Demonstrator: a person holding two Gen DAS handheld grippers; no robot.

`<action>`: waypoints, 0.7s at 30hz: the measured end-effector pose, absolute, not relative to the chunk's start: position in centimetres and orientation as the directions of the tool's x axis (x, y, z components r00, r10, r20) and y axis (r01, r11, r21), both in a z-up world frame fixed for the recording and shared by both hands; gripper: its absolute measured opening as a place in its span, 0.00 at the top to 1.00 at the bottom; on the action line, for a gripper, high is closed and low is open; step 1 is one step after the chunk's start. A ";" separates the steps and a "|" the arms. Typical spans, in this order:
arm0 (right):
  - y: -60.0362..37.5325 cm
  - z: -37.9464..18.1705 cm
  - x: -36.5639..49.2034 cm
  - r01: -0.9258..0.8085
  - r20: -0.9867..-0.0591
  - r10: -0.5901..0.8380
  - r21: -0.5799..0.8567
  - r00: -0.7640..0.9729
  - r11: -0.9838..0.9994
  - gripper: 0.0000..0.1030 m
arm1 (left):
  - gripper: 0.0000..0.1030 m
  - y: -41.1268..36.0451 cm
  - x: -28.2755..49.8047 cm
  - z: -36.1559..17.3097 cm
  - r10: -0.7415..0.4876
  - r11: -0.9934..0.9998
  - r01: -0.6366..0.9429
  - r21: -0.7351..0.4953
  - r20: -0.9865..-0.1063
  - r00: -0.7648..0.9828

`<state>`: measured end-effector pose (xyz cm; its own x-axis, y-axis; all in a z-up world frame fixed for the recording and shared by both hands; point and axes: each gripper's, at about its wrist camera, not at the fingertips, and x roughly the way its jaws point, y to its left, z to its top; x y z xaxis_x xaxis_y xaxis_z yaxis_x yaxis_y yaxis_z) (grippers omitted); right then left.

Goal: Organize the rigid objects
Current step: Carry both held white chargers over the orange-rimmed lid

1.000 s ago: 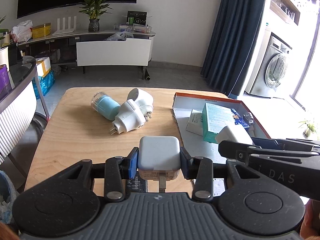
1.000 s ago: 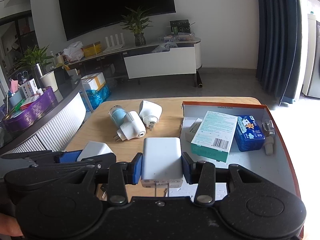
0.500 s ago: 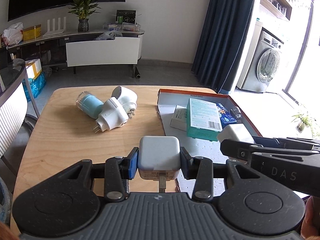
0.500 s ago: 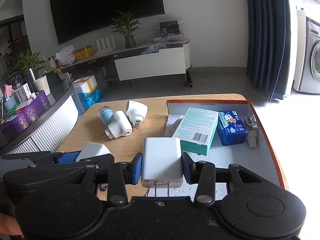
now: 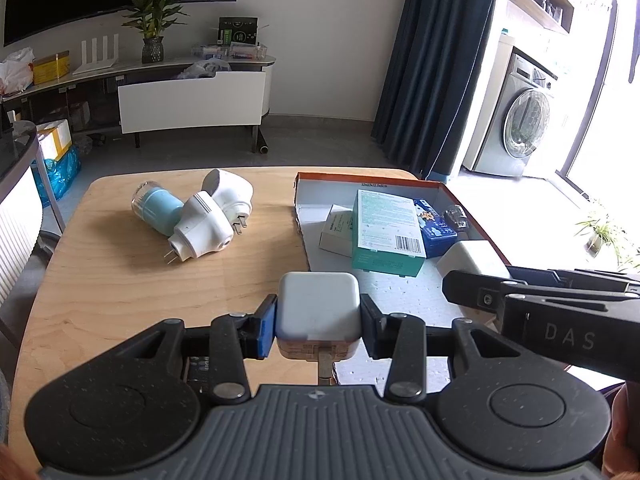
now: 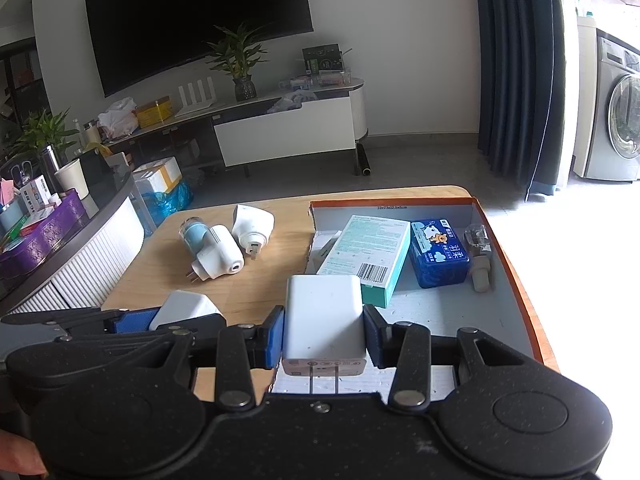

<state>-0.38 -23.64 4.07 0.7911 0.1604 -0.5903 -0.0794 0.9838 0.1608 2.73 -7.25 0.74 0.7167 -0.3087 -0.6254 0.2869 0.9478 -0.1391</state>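
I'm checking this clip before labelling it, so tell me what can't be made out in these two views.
- Left wrist view: the small white box in the tray is half hidden by the teal box.
- Right wrist view: the square charger is partly covered by the left tongs.
- Both views: the table's near edge is hidden by the tongs' bodies.
- Right wrist view: print on the blue tissue pack is too small to read.
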 end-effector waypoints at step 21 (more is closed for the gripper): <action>-26.2 3.9 -0.8 -0.015 -0.587 0.109 0.162 0.802 0.987 0.51 | 0.59 -9.8 2.6 0.4 -0.339 0.934 0.330 -0.138 -0.635 0.694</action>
